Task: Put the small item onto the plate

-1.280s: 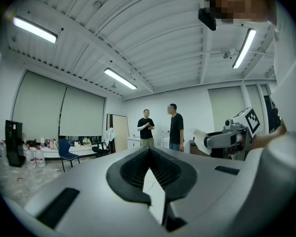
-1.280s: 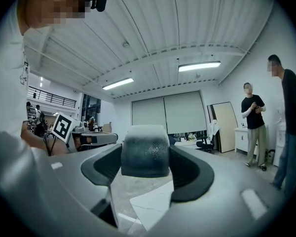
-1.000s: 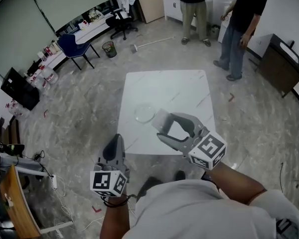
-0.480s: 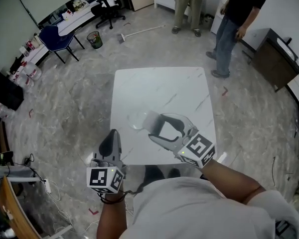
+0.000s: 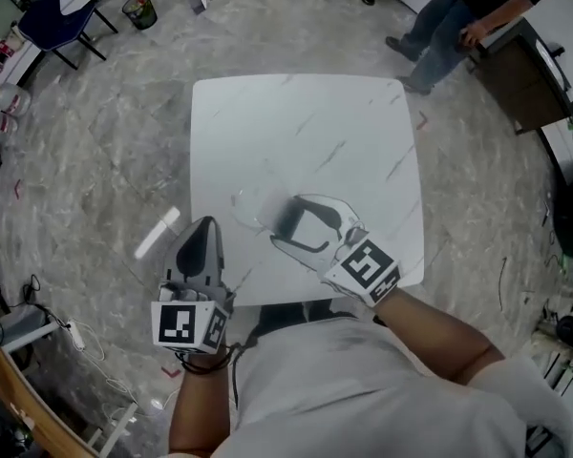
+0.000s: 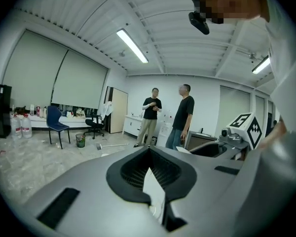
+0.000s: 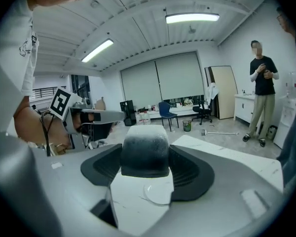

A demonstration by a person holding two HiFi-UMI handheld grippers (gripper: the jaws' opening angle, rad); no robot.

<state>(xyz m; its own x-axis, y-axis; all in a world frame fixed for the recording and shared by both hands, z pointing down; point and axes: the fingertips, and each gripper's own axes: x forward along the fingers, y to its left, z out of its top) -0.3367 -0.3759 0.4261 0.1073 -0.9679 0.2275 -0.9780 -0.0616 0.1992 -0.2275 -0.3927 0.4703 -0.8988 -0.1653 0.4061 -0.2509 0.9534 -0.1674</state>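
Note:
A clear glass plate (image 5: 249, 207) lies on the white table (image 5: 306, 132), left of its middle toward the front. My right gripper (image 5: 288, 221) hovers just right of the plate, shut on the small item (image 5: 289, 217), a block that is pale on top and dark below. In the right gripper view the item (image 7: 144, 153) fills the gap between the jaws, and the plate (image 7: 158, 192) shows on the table beneath it. My left gripper (image 5: 200, 243) hangs off the table's front left edge, shut with nothing in it; the left gripper (image 6: 153, 191) shows only a thin slit between its jaws.
A person (image 5: 458, 17) stands past the table's far right corner, beside a dark cabinet (image 5: 516, 74). A blue chair (image 5: 40, 22) and a bin (image 5: 138, 10) stand far left. A white strip (image 5: 157, 233) lies on the floor by the left gripper.
The head view has tipped down and closer over the table. My right gripper with the item has drawn nearer to the plate; the left gripper stays at the table's front left.

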